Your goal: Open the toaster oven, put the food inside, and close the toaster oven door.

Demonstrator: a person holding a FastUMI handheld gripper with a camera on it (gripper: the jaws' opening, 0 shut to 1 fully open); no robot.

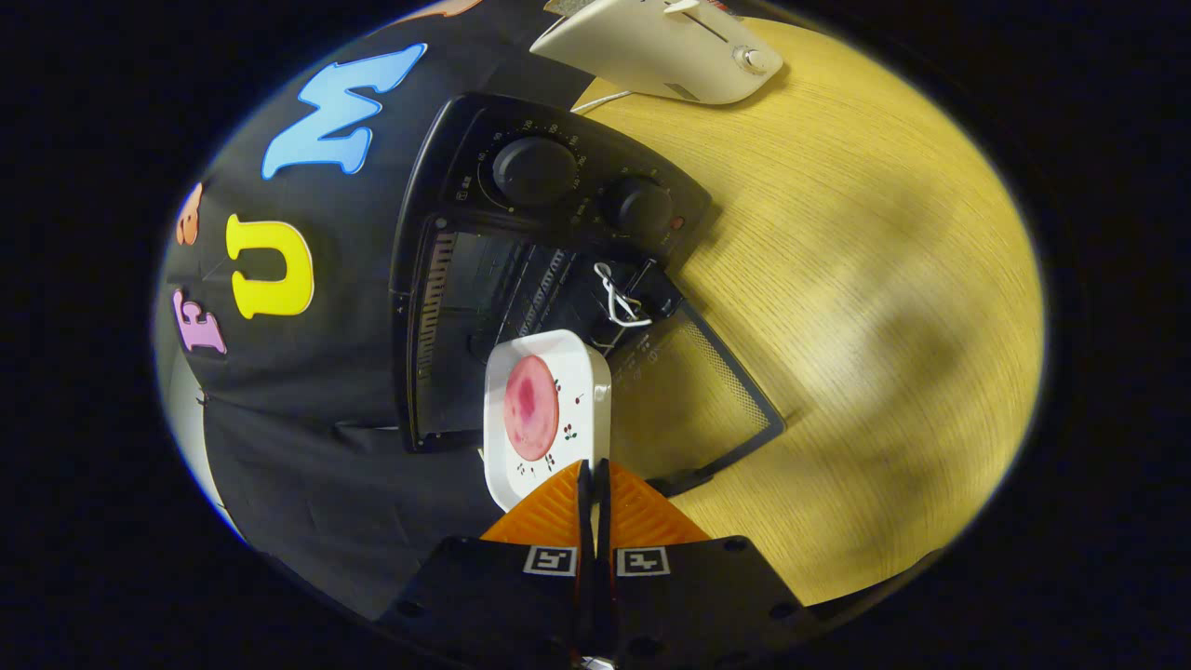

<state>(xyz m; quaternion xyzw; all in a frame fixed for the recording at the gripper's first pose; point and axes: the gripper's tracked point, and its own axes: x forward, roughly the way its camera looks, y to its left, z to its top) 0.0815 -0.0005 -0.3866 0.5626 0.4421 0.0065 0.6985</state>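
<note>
the claw (593,470) has its two fingers pressed close together on the near rim of a white square plate (586,381), one finger on each face of the rim, so the plate is clamped and held out just ahead of the fingertips. the whole view is rolled, so the tabletop (856,279) appears tilted up on one side. on the plate lies a round pink slice of food (531,408), flat and near the plate's middle, with small cherry prints around it on the plate's surface. the far end of the plate is at the mouth of the black toaster oven (465,279), whose glass door (693,395) is swung fully open and lies near the wooden tabletop. inside the cavity a wire rack (540,288) is visible, and a white looped cord or clip (617,300) hangs at the door hinge area. two round black knobs (535,170) sit on the oven's control panel. beyond the oven a cream-coloured appliance (661,46) rests on the tabletop.
</note>
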